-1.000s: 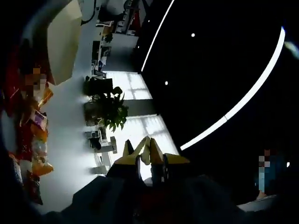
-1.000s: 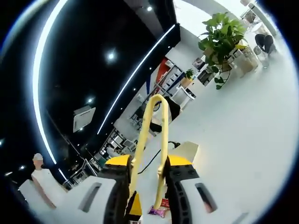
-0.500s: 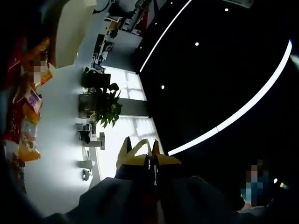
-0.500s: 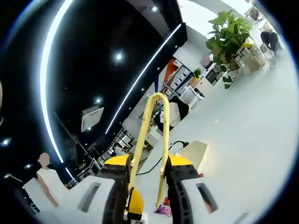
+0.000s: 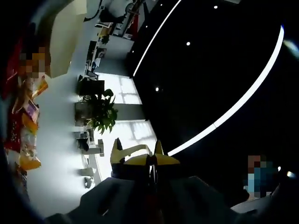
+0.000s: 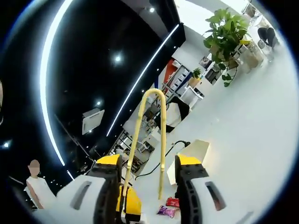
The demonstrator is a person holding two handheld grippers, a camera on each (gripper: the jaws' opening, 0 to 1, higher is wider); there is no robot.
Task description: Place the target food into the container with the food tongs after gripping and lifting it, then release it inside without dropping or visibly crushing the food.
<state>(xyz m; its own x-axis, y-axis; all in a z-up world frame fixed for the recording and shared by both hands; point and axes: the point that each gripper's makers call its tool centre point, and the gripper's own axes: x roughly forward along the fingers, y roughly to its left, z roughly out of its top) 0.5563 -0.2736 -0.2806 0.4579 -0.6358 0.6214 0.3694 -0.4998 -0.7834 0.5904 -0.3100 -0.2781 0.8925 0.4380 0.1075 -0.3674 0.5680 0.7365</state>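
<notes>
Yellow food tongs (image 6: pixel 148 140) stood looped end up between the right gripper's (image 6: pixel 148 163) spread jaws, which no longer pinched them; their tips were out of sight, so whether they held food could not be told. No target food or container appeared, leaving progress unclear. The left gripper (image 5: pixel 138 156) pointed toward a dark ceiling and a potted plant (image 5: pixel 100 116), jaws nearly together, empty.

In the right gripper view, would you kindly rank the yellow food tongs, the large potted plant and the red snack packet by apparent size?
Largest to smallest, as they look:
1. yellow food tongs, though they sit nearest the camera
2. large potted plant
3. red snack packet
</notes>
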